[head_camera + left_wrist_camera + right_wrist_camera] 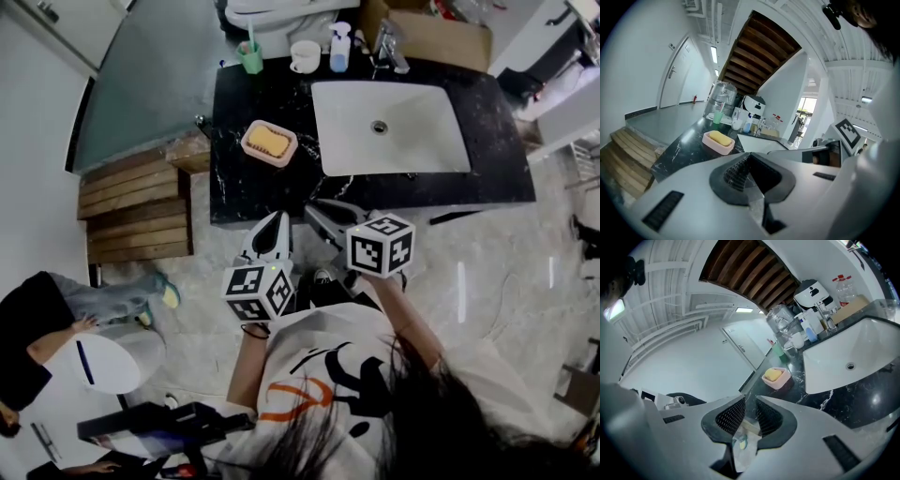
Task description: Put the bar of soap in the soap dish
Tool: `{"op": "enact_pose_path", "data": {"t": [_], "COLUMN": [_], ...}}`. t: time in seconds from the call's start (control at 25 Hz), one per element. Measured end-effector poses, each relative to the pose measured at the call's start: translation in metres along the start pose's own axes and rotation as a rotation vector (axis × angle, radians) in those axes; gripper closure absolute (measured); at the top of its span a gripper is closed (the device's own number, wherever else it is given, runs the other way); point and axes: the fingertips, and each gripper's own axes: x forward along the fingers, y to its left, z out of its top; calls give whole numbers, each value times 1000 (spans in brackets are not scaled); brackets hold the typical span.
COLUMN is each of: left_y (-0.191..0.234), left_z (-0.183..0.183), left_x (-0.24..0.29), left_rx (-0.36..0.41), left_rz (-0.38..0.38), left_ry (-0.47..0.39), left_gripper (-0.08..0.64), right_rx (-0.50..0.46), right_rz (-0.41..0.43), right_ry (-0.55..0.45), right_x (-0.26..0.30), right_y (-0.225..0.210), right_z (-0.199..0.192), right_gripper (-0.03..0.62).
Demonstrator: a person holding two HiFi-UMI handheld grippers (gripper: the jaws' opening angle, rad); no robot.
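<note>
A yellow bar of soap (266, 141) lies in a pink soap dish (284, 156) on the left part of the black marble counter (244, 187). Both grippers hang off the counter's front edge, close to my body. My left gripper (278, 219) points at the counter with its jaws together and nothing in them. My right gripper (319, 212) stands beside it, with a gap between its jaws and nothing in that gap. The left gripper view shows the soap (720, 138) in the dish (714, 146) beyond the gripper (749, 155). The right gripper view shows the same soap (773, 375) and dish (781, 382) past the gripper (750, 401).
A white sink basin (389, 127) fills the counter's right half, with a faucet (389, 47) behind it. A green cup (250, 58), a white mug (305, 56) and a blue bottle (339, 47) line the back edge. Wooden steps (136, 211) lie left of the counter. A person (56, 319) crouches at lower left.
</note>
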Motion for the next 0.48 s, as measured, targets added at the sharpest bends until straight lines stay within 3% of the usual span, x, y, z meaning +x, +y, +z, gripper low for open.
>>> {"op": "enact_pose_path", "data": {"t": [0.24,0.48], "left_y": [1,-8], "left_z": [-1,4], "left_x": [-1,-11], "left_rx": [10,31], "left_rz": [-10,-67], "left_ry": [5,-1], "left_gripper": [558,558], "right_rx": [0,8], "right_rz": [-6,-38], "right_ry": [-10,-42], "right_x": [-1,-9], "right_y": [5,15], "right_z": [-2,-3], "right_gripper": [515,517]}}
